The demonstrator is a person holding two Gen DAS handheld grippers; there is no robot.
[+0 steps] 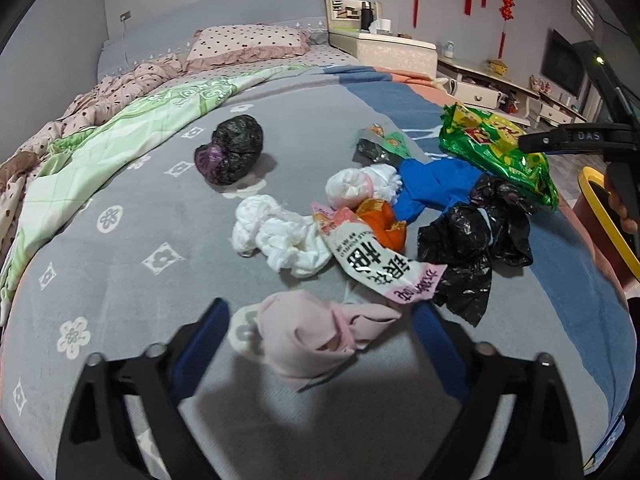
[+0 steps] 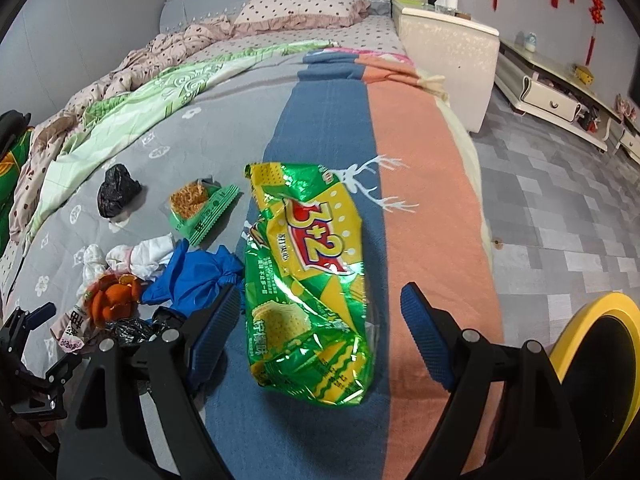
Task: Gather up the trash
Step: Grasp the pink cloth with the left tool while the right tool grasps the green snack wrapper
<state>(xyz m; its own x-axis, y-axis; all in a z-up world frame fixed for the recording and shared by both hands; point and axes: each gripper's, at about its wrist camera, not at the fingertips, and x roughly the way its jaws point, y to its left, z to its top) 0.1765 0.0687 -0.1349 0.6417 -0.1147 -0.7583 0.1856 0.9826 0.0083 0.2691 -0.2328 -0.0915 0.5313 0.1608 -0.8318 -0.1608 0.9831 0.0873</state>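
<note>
Trash lies scattered on the bed. My left gripper [image 1: 320,316] is open with a crumpled pink piece [image 1: 316,336] between its fingers. Beyond it lie a white-pink wrapper [image 1: 376,260], white tissue [image 1: 276,232], an orange scrap [image 1: 382,222], black bags [image 1: 476,240], a blue glove [image 1: 432,186] and a dark bag ball [image 1: 232,148]. My right gripper [image 2: 320,304] is open around the lower part of a green-yellow snack bag [image 2: 308,272]. The snack bag also shows in the left wrist view [image 1: 496,148]. A small green packet [image 2: 200,208] lies to its left.
A yellow-rimmed trash bin [image 2: 580,328] stands on the floor beside the bed's right edge; it also shows in the left wrist view [image 1: 608,216]. A green quilt [image 1: 120,132] and a pillow [image 1: 248,40] lie at the far side. A white cabinet [image 2: 452,40] stands at the bed's head.
</note>
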